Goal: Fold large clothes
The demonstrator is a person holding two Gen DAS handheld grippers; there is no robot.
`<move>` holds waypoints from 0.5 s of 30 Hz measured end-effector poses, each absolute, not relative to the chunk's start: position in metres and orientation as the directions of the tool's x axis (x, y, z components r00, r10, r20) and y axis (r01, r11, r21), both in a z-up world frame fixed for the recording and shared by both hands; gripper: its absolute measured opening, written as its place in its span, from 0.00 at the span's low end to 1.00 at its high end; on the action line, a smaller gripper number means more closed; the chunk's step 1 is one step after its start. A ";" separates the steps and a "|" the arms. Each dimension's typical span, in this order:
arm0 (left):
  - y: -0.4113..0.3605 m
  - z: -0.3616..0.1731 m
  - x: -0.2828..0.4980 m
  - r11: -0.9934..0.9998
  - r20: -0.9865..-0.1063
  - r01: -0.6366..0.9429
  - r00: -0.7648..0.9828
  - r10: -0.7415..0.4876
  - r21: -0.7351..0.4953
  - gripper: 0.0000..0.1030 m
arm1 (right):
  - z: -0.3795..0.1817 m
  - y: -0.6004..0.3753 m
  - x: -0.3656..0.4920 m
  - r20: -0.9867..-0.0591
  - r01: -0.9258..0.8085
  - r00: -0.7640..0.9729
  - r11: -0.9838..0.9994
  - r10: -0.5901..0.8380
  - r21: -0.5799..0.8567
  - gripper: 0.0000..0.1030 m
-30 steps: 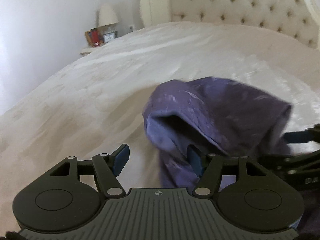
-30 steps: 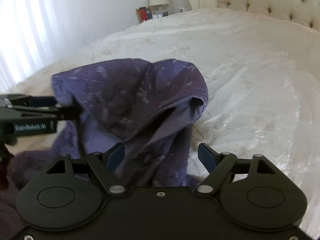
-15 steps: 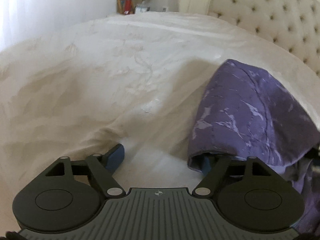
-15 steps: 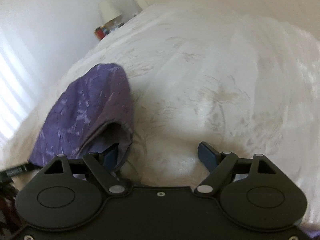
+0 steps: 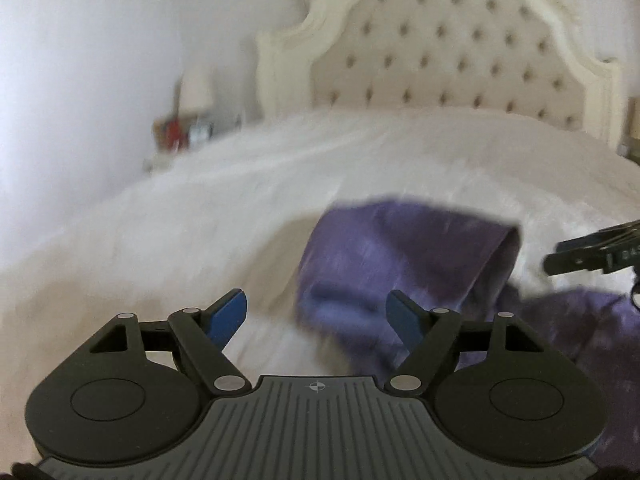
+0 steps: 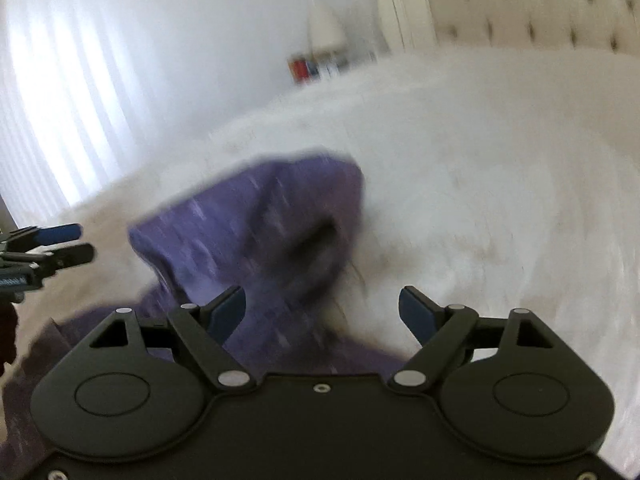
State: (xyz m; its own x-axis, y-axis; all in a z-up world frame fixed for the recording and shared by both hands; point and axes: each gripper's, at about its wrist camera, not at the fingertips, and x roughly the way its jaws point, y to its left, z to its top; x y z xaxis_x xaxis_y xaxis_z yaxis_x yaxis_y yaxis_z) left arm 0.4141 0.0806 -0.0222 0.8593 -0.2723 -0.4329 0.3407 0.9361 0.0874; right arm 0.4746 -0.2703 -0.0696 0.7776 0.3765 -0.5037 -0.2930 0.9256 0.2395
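Observation:
A purple patterned garment lies bunched in a hump on the white bed; it also shows in the right wrist view. My left gripper is open and empty, with the garment just ahead and to its right. My right gripper is open and empty, with the garment ahead and to its left. The right gripper shows at the right edge of the left wrist view. The left gripper shows at the left edge of the right wrist view. Both views are blurred by motion.
The white bedspread spreads all around the garment. A tufted cream headboard stands at the far end. A bedside table with a lamp and small items is at the far left. A bright curtained window is on the left.
Both grippers have pulled back and swung to face the headboard. The garment stays heaped on the bed between them, free of both grippers.

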 end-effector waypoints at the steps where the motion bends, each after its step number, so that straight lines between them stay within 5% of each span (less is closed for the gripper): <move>1: 0.070 -0.016 0.418 0.932 -0.412 0.350 0.866 -0.283 0.094 0.74 | -0.064 -0.267 0.475 -0.480 -0.294 0.792 0.925 0.377 0.242 0.82; 3: 0.050 -0.011 0.434 0.925 -0.412 0.364 0.864 -0.291 0.111 0.74 | -0.053 -0.257 0.487 -0.457 -0.281 0.814 0.931 0.359 0.231 0.77; 6: 0.026 -0.010 0.462 0.933 -0.420 0.346 0.865 -0.273 0.105 0.74 | -0.046 -0.243 0.512 -0.468 -0.270 0.815 0.939 0.341 0.212 0.42; 11: 0.010 -0.033 0.497 0.939 -0.477 0.314 0.853 -0.213 0.141 0.74 | -0.052 -0.228 0.537 -0.493 -0.278 0.800 0.939 0.344 0.203 0.41; 15: 0.039 -0.072 0.518 0.969 -0.592 0.217 0.798 -0.107 0.117 0.74 | -0.082 -0.238 0.552 -0.610 -0.190 0.746 0.963 0.267 0.189 0.38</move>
State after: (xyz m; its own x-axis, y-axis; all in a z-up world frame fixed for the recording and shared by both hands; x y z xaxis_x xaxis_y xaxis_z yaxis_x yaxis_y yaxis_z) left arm 0.5184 0.0392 -0.0721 0.7985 -0.1074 -0.5924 0.2169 0.9692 0.1167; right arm 0.5523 -0.2380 -0.0824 0.7460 0.2670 -0.6100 -0.1899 0.9634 0.1894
